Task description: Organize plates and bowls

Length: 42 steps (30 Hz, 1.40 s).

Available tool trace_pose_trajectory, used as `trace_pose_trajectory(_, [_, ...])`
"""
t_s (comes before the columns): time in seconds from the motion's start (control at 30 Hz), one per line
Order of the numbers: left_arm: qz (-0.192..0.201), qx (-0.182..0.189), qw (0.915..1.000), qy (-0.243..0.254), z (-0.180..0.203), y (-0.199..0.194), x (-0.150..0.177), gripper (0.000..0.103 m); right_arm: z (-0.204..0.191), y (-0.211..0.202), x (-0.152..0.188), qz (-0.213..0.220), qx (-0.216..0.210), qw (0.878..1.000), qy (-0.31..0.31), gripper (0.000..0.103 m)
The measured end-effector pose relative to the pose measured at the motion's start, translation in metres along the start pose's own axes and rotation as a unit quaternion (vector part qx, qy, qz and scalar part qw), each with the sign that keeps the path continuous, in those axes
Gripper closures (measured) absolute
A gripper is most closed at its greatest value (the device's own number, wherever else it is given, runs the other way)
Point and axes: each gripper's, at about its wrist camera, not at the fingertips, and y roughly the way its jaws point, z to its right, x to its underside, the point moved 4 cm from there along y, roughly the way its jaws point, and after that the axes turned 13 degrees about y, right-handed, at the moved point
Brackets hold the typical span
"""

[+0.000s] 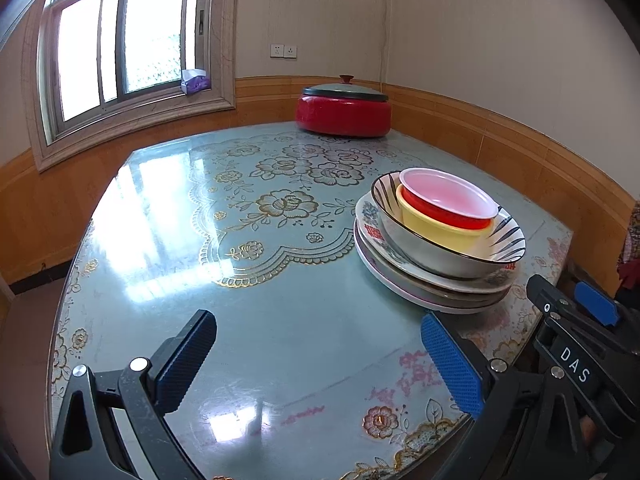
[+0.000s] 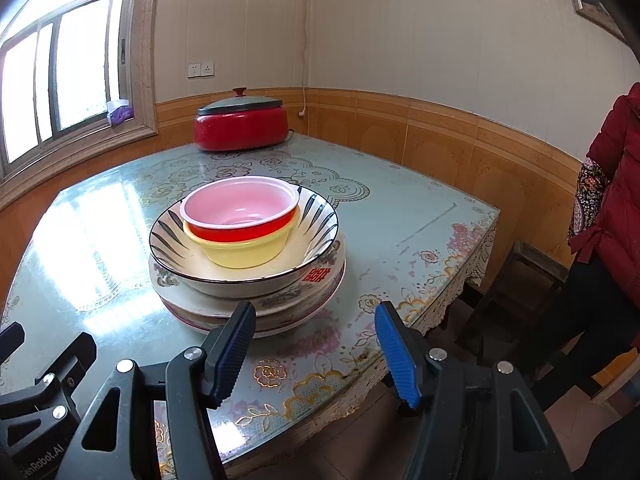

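Grippers: our left gripper [image 1: 320,360] and right gripper [image 2: 316,354] hover spread apart, empty.
Stack: pink bowl [image 2: 240,208] tops nested bowls on plates [image 2: 248,312].

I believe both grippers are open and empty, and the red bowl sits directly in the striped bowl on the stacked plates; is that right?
Not quite: the red bowl sits in a yellow bowl, which sits in the striped bowl, as the right wrist view shows. The rest holds: left gripper and right gripper open and empty, plates stacked.
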Motion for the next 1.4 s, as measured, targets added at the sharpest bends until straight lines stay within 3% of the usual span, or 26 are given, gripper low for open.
trace_pose_trajectory(1.4, [0.004, 0.013, 0.9999, 0.008, 0.013, 0.012, -0.011, 0.0, -0.002, 0.016, -0.002, -0.014, 0.0, 1.0, -0.008, 0.04])
